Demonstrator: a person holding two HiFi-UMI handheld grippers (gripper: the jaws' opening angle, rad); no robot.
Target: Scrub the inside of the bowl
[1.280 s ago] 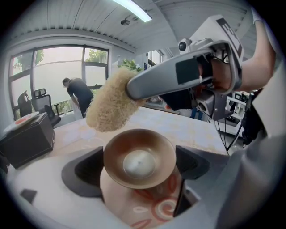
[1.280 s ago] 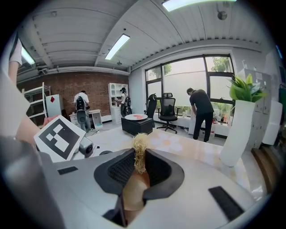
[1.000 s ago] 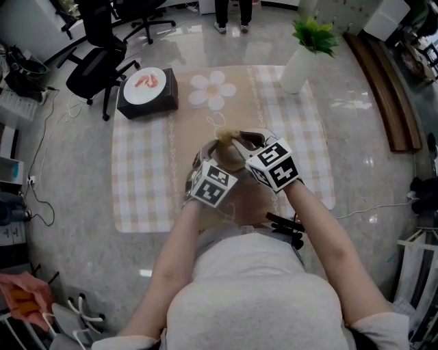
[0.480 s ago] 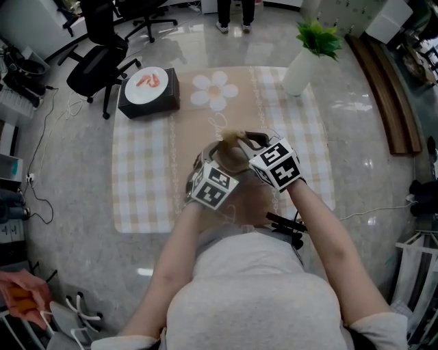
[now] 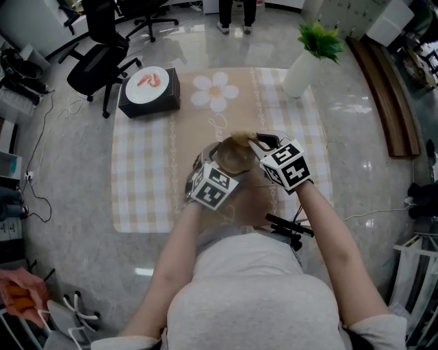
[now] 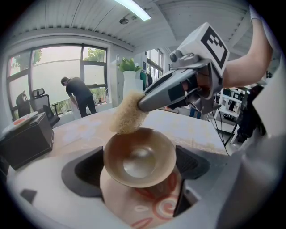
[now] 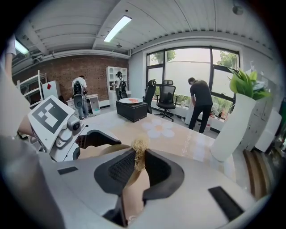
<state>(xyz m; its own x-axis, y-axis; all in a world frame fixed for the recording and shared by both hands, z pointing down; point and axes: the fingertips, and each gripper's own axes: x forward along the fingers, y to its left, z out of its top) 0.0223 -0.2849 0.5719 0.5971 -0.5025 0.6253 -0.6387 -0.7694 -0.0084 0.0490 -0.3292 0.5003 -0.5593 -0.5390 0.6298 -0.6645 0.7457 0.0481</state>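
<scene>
Left tool (image 6: 139, 171) grips our bowl (image 6: 139, 154) from outside; right tool (image 7: 137, 164) pinches the fibre scrubber (image 6: 127, 114) at its rim. We risk levering the bowl loose by pressing hard.

Count, per kind:
- brown glazed bowl (image 6: 139, 154): 1
- tan fibrous scrub pad (image 6: 127, 114): 1
- tools: 2, left tool (image 6: 138, 170) and right tool (image 7: 138, 163)
- round white plate (image 5: 146, 84): 1
- black box (image 5: 164, 101): 1
- tall white vase (image 5: 298, 68): 1
- black office chairs (image 5: 96, 68): 2, second chair (image 5: 147, 20)

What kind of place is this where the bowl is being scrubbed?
Probably an office or lab space rather than a kitchen: swivel office chairs stand on a polished floor, tall windows line one wall, and the work is done at a cloth-covered table.
</scene>
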